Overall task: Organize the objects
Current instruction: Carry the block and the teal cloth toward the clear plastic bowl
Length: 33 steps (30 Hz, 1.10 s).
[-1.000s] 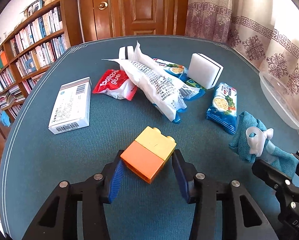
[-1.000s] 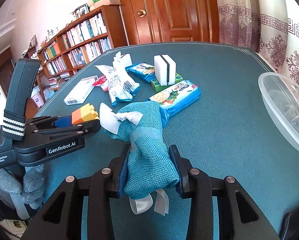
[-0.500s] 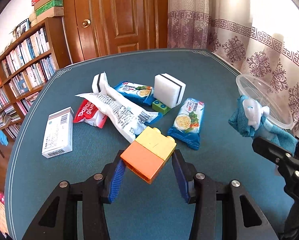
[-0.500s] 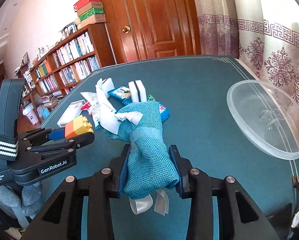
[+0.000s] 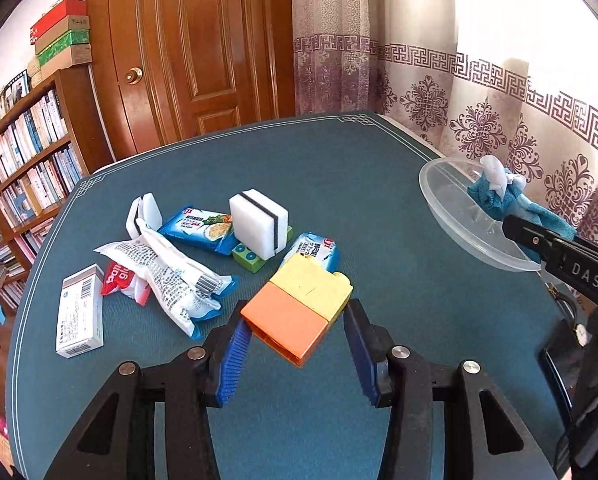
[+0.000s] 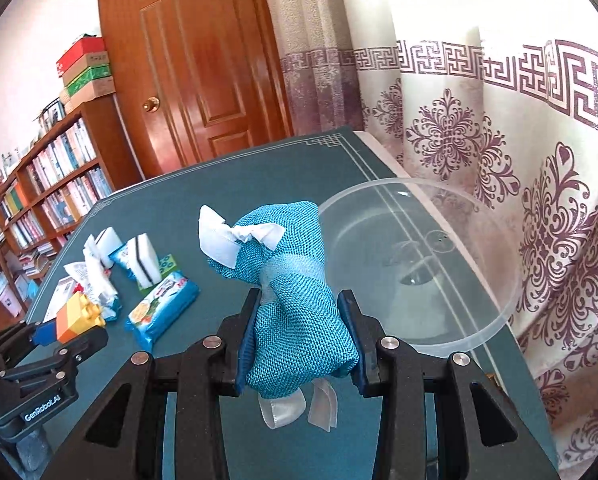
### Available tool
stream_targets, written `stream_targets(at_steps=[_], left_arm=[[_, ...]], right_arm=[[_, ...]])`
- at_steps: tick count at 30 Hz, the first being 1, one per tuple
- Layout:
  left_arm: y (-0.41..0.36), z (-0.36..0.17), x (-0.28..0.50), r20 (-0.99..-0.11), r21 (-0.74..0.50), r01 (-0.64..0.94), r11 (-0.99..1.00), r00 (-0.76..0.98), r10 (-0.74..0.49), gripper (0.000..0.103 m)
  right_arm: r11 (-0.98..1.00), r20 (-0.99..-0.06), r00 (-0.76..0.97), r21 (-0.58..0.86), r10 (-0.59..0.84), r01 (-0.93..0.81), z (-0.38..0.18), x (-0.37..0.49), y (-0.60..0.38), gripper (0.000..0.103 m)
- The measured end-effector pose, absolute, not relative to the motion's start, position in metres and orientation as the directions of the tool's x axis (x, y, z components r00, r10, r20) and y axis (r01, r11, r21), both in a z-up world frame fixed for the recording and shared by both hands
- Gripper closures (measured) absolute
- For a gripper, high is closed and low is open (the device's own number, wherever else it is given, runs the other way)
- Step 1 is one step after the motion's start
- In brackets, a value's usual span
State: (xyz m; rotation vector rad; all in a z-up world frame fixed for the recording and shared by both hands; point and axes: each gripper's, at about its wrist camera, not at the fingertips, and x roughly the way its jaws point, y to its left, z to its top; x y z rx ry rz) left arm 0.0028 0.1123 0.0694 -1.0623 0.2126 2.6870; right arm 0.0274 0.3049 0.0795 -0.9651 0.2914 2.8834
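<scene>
My left gripper (image 5: pixel 295 322) is shut on a toy block (image 5: pixel 311 288), orange at the near end and yellow at the far end, and holds it above the blue tabletop (image 5: pixel 339 184). In the right wrist view the same gripper (image 6: pixel 71 330) and block (image 6: pixel 75 316) sit low on the left. My right gripper (image 6: pixel 299 304) is shut on a teal cloth bundle (image 6: pixel 283 240) tied with white ribbon. The bundle hangs at the near left rim of a clear plastic bowl (image 6: pixel 479 332). The left wrist view shows the bundle (image 5: pixel 495 196) over the bowl (image 5: pixel 451 216) at the table's right edge.
On the table's left half lie a white-and-black sponge (image 5: pixel 259 222) on a green block (image 5: pixel 249 258), two blue snack packs (image 5: pixel 197 228), a white crumpled bag (image 5: pixel 167 272), a red packet (image 5: pixel 117 280) and a white box (image 5: pixel 79 312). Curtains hang to the right, with a bookshelf and door behind.
Both grippers have risen and swung right, away from the pile. The cloth bundle has travelled from beside the snack pack to the bowl's rim. Both grips are unchanged.
</scene>
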Motion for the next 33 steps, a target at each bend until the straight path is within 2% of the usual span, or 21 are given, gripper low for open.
stream_targets(at_steps=[6,19,23,33], left_arm=[[0.130,0.075,0.001,-0.680,0.054,-0.307,-0.950,-0.708,0.190,0.053],[0.161,0.079,-0.009,-0.678,0.058,-0.365,-0.929,-0.697,0.232,0.053],[0.174,0.082,-0.015,-0.684,0.039,-0.398,-0.917,-0.679,0.266,0.053],[0.213,0.089,-0.038,-0.684,-0.016,-0.480,-0.877,-0.634,0.359,0.053]], right_arm=[[-0.971,-0.626,-0.772,0.097,0.112,-0.219,0.069,0.015,0.319,0.064],[-0.924,-0.666,-0.715,0.102,0.212,-0.369,0.057,0.010,0.360,0.062],[-0.909,-0.667,-0.713,0.129,0.217,-0.397,0.059,0.012,0.369,0.048],[-0.897,-0.650,-0.724,0.146,0.231,-0.418,0.066,0.015,0.379,0.048]])
